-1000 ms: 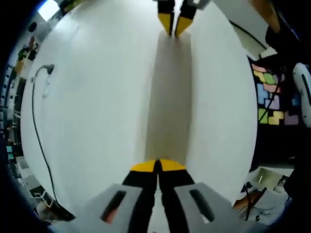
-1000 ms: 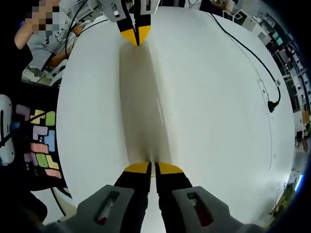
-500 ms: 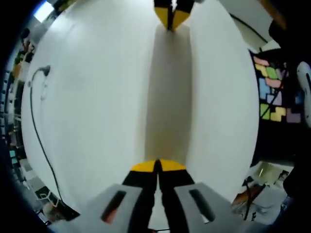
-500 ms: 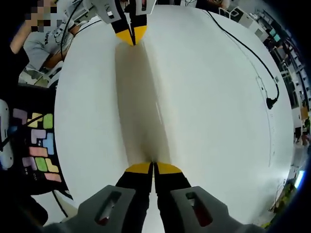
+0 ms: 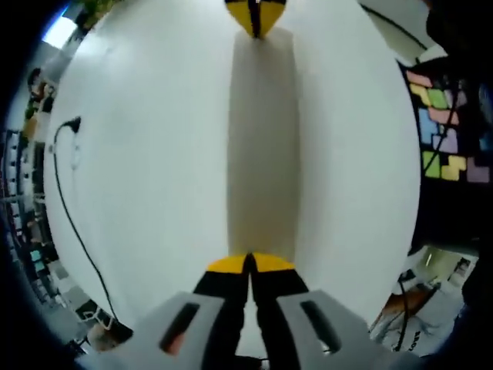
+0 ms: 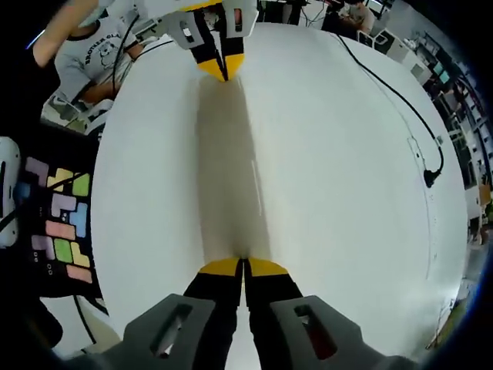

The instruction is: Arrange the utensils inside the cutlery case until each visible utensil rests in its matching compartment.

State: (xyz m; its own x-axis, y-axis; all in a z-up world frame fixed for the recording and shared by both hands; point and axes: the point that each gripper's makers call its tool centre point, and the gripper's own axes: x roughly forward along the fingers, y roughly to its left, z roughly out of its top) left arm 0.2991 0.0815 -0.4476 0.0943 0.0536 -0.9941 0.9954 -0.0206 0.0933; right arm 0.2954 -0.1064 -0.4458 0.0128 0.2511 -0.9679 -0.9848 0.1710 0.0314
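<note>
Left tool (image 5: 250, 264) and right tool (image 6: 243, 267) both closed on opposite ends of a long white strip (image 5: 262, 146). Stretched over the white bench (image 6: 347, 193). Black cable (image 6: 400, 92) at far right.

Left gripper (image 5: 250, 264): yellow-tipped black jaws on pale grey mounts with dark slots (one slot glints reddish). Right gripper (image 6: 244, 267): same build, yellow tips, black shanks, grey mounts.

A white tabletop (image 5: 154, 193) spreads ahead of the jaws. A black cable (image 6: 400, 100) lies to their right. Coloured blocks (image 6: 62, 223) sit off to the left.
</note>
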